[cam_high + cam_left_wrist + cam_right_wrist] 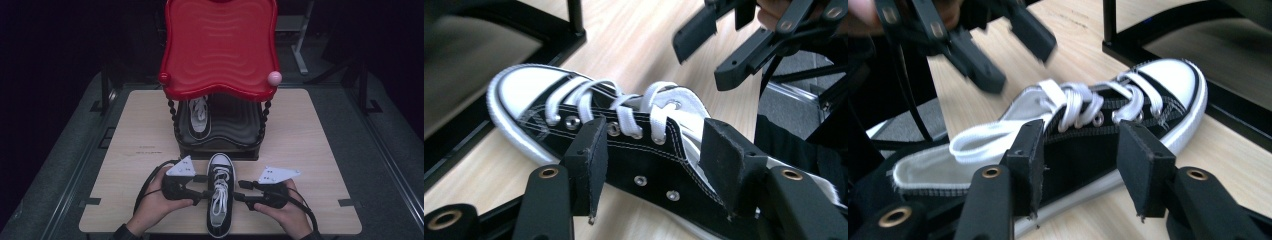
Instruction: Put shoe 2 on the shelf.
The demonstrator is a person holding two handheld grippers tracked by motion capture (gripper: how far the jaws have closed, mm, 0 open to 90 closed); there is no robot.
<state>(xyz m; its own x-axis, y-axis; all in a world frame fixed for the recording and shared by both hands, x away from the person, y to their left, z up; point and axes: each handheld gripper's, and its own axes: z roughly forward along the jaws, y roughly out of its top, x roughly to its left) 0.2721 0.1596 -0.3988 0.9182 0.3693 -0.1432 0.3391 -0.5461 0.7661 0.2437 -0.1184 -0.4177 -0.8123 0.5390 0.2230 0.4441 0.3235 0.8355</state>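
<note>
A black-and-white laced sneaker (pixel 220 200) lies on the wooden table (pixel 310 145), toe pointing away toward the rack. My left gripper (pixel 202 186) sits at the shoe's left side and my right gripper (pixel 241 190) at its right side, both pointing inward. In the left gripper view the jaws (pixel 654 165) stand apart just above the sneaker's side (pixel 634 145), with no pad pressing on it. In the right gripper view the gripper (pixel 1080 165) is likewise open in front of the sneaker (pixel 1128 115). Loose white laces lie across the tongue.
A two-tier rack stands behind the shoe, with a red wavy top tray (pixel 220 47) and a dark lower shelf holding a second matching sneaker (pixel 199 117). The rack's black base frame (pixel 220 152) is just beyond the toe. The table's front edge is near my hands.
</note>
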